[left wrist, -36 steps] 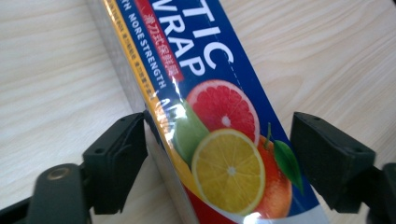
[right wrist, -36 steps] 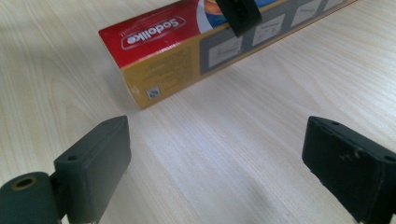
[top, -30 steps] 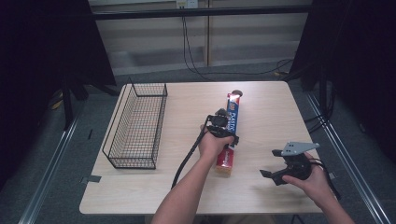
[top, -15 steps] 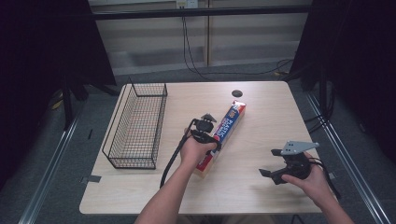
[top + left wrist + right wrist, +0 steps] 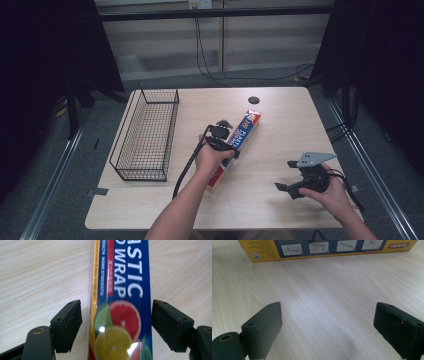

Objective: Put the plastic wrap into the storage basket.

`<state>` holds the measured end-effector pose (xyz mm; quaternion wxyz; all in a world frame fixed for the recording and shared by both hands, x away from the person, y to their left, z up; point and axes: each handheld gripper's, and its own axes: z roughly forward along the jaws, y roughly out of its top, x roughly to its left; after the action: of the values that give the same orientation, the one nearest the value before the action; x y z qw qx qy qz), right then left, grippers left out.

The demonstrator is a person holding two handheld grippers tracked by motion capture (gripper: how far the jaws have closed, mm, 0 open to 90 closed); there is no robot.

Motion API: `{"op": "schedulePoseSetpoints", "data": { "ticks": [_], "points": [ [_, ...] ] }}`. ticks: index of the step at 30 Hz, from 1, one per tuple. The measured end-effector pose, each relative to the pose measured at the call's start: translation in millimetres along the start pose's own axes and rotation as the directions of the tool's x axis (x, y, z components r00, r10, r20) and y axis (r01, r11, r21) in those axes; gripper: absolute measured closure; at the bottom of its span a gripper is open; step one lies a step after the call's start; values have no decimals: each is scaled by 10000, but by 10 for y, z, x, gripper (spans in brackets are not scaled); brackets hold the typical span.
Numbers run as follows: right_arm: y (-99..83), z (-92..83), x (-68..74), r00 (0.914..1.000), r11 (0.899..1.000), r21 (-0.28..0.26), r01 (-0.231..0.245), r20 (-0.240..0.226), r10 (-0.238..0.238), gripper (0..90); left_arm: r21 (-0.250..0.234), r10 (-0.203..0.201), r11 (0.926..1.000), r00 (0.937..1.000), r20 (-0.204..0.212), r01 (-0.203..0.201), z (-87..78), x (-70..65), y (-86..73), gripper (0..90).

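Observation:
A long plastic wrap box (image 5: pixel 246 127), blue with yellow edges and citrus pictures, lies slantwise on the wooden table (image 5: pixel 285 125). My left gripper (image 5: pixel 226 140) points down over its middle. In the left gripper view the box (image 5: pixel 122 290) runs between the jaws of that gripper (image 5: pixel 116 322). The jaws have just been opening and now straddle the box with a small gap on each side. My right gripper (image 5: pixel 285 175) is held at the front right, open over bare wood. In the right gripper view its jaws (image 5: pixel 328 330) stand wide apart and the yellow side of the box (image 5: pixel 324 250) lies farther off.
A black wire basket (image 5: pixel 159 91) stands along the table's left side, nothing in it. A small dark round hole (image 5: pixel 254 100) sits near the far edge. Dark curtains and cables lie beyond the table.
The box's near end has swung left, so it now lies slanted, and my left hand went left with it. The right hand has stayed put.

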<state>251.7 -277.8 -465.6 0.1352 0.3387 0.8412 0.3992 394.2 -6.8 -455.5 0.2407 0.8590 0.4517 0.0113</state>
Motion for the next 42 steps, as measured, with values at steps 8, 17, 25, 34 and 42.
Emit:
{"op": "schedulePoseSetpoints", "data": {
  "ticks": [8, 17, 25, 34, 42],
  "points": [
    [-10, -25, -19, 9999, 9999, -69, -92, 97, 93, 80, -133, 360, 9993, 9990, -275, -363, 70, -46, 196, 381],
    [-23, -58, -50, 9998, 9997, -160, -196, 33, 196, 82, 455, 337, 9985, 9986, -419, -318, -132, 31, 200, 430],
    [-20, -77, -52, 9996, 9992, -279, -270, 119, 273, 82, 674, 32, 9977, 9971, -766, 20, -370, 155, 148, 431],
    [-18, -77, -58, 9996, 9992, -298, -278, 79, 281, 82, 834, -26, 9965, 9962, -875, 100, -449, 214, 75, 434],
    [-16, -91, -65, 9995, 9987, -400, -301, 106, 305, 80, 749, -149, 9969, 9954, -948, 220, -676, 276, 83, 437]
  ]
}}
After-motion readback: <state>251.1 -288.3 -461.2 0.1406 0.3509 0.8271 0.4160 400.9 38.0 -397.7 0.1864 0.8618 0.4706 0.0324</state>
